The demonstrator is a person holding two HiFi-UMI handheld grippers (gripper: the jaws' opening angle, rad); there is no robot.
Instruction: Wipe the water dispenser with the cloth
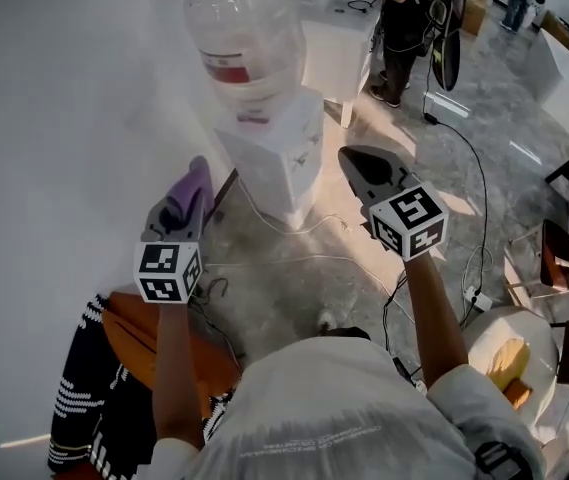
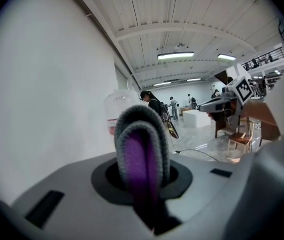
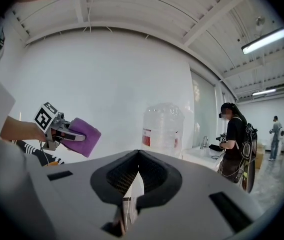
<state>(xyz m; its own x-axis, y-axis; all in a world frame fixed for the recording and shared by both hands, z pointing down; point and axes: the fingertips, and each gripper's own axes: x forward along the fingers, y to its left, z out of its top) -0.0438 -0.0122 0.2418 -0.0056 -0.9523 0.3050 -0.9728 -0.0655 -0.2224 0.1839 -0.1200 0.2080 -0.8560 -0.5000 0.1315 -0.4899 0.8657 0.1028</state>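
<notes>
We're losing water dispenser [image 1: 279, 163] body behind right gripper [image 3: 139, 153] in its own view; clear bottle [image 3: 162, 126] showing. Left gripper [image 1: 184, 206] pinching fuzzy folded purple cloth [image 2: 141, 159] near boxy white dispenser, apart. Right jaws pressed together, empty.

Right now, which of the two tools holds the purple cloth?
The left tool, shut on the purple cloth; the right tool is shut and holds nothing.

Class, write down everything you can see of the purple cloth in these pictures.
The purple cloth looks soft and fuzzy, like microfibre, and the left gripper view shows a grey face on its outer fold. It is folded into a thick pad, pinched between the jaws of the left gripper and held up in the air. It touches nothing else and is apart from the water dispenser.
</notes>
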